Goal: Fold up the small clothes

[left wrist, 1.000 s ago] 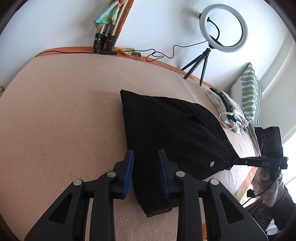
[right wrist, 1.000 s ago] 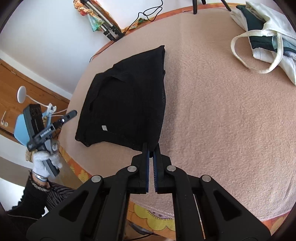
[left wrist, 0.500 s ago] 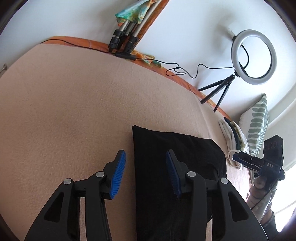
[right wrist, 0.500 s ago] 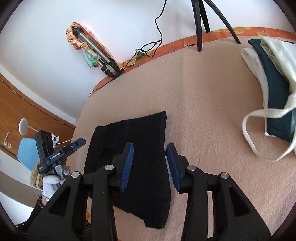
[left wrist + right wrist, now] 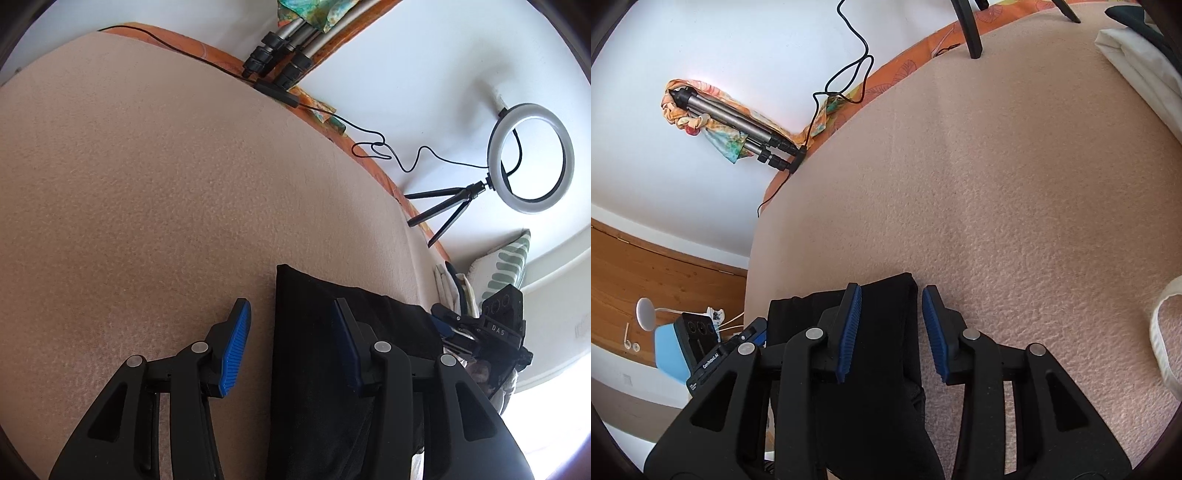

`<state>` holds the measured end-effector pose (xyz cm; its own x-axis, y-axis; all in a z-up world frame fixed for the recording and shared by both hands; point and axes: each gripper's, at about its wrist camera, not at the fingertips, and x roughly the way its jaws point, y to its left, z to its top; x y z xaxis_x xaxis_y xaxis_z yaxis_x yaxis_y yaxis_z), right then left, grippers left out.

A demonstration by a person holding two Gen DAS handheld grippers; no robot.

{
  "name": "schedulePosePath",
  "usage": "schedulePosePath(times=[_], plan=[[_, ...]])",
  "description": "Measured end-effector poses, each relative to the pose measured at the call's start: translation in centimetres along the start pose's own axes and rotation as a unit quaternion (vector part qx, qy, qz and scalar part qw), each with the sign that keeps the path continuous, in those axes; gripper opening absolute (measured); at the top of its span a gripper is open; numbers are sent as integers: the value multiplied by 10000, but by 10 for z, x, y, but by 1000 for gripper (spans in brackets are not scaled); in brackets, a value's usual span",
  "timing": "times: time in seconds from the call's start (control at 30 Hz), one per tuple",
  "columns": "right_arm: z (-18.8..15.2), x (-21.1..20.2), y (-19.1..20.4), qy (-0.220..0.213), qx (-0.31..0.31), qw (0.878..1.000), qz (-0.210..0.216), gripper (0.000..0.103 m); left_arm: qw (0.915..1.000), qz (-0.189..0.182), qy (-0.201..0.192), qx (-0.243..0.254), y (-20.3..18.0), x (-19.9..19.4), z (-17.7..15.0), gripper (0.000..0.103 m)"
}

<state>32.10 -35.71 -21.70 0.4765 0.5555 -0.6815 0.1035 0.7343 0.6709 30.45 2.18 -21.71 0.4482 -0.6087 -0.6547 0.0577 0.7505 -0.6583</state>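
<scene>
A folded black garment (image 5: 314,332) lies flat on the beige blanket (image 5: 147,184). My left gripper (image 5: 290,317) is open, its blue-padded jaws straddling the garment's left edge near the far corner. In the right wrist view the same garment (image 5: 886,350) shows below my right gripper (image 5: 890,304), which is open with its jaws either side of the garment's right edge near the far corner. Neither gripper holds the cloth. The near part of the garment is hidden behind the gripper bodies.
A ring light on a small tripod (image 5: 528,158) stands at the bed's far edge, with a black cable (image 5: 369,144). Folded tripod legs (image 5: 738,125) lean on the wall. A white tote bag with dark cloth (image 5: 1137,62) and a patterned pillow (image 5: 506,266) lie to the right.
My right gripper let go of the garment's near corner and opened. Both grippers moved forward over the garment to its far corners, and both now sit lower and closer to the cloth.
</scene>
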Motion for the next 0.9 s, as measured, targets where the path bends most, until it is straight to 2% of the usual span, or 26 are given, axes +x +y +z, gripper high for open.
schedulePosePath(times=[0.13, 0.2, 0.23, 0.43, 0.53, 0.67, 0.73, 0.8, 0.9], plan=[[2, 7, 2, 39, -21, 10000, -39, 19, 9999, -93, -29, 37, -2, 6, 1, 34], [2, 9, 2, -27, 17, 9999, -108, 13, 9999, -112, 33, 65, -3, 11, 0, 5], [1, 9, 2, -76, 43, 9999, -128, 8, 9999, -64, 13, 89, -3, 12, -1, 4], [6, -3, 5, -456, 26, 9987, -241, 3, 9980, 410, -355, 323, -2, 6, 0, 2], [10, -8, 0, -571, 85, 9976, -369, 2, 9979, 424, -422, 250, 3, 2, 2, 2], [12, -8, -2, -449, 131, 9989, -66, 2, 9982, 266, -516, 124, 5, -5, 5, 3], [13, -6, -2, -365, 82, 9993, -21, 3, 9990, 162, -402, 53, 6, -4, 6, 10], [12, -3, -1, -260, -2, 9997, 31, 7, 9994, 220, -254, -1, 5, 1, 5, 31], [11, 5, -1, -175, -35, 9998, -103, 19, 9996, 95, -264, -60, 4, 4, 4, 33]])
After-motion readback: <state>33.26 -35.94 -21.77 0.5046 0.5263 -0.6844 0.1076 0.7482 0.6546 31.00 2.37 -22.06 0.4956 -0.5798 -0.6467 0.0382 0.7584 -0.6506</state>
